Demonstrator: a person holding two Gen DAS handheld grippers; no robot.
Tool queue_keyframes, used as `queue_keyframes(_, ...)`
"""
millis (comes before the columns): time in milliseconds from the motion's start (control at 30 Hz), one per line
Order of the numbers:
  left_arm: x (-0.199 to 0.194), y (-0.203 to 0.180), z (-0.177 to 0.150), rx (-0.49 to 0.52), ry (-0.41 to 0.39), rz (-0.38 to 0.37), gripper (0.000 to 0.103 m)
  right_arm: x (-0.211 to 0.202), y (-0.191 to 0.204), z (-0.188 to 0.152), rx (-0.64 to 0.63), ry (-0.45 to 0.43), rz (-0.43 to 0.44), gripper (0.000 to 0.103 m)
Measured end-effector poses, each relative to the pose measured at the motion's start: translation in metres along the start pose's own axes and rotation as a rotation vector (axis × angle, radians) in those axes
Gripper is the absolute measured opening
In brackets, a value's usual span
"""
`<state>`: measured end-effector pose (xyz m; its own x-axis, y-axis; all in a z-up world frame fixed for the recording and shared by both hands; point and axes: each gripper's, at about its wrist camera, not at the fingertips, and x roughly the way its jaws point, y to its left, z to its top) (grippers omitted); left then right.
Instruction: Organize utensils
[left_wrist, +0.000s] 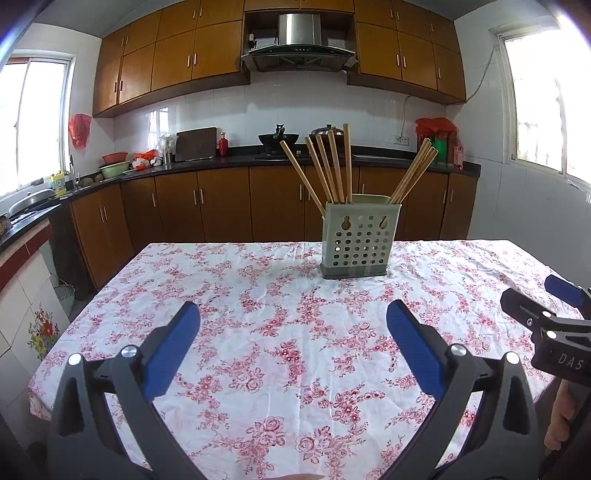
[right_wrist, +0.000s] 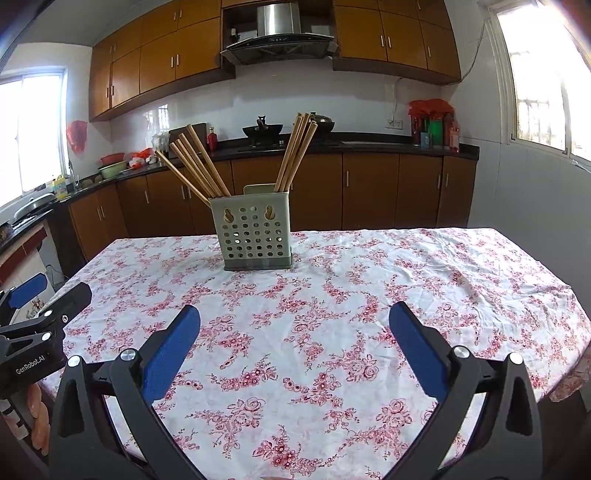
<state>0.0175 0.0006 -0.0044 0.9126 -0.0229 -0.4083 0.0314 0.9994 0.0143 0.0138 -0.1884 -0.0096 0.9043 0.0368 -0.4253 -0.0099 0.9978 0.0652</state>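
Note:
A pale green perforated utensil holder (left_wrist: 357, 240) (right_wrist: 255, 236) stands upright near the far edge of the table. Several wooden chopsticks (left_wrist: 328, 166) (right_wrist: 195, 166) lean out of its left compartment, and another bunch (left_wrist: 413, 173) (right_wrist: 297, 151) leans from the right one. My left gripper (left_wrist: 293, 314) hovers open above the near part of the table, well short of the holder, with nothing between its blue pads. My right gripper (right_wrist: 294, 314) is open and empty too, at a similar distance. Each gripper shows at the edge of the other's view: the right gripper (left_wrist: 554, 295) and the left gripper (right_wrist: 48, 291).
A white tablecloth with pink flowers (left_wrist: 280, 332) (right_wrist: 369, 295) covers the table. A hand (left_wrist: 559, 417) (right_wrist: 38, 417) holds each gripper's handle. Beyond the table run brown kitchen cabinets (left_wrist: 221, 203), a dark counter with a wok (left_wrist: 279, 138) and a range hood (left_wrist: 299, 48).

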Motion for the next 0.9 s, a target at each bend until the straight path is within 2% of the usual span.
queue_keyframes(900, 0.0016, -0.0006, -0.0012, -0.001, 0.009, -0.001, 0.099, 0.0004, -0.0017, -0.0007, 0.005, 0.009, 0.003, 0.101)
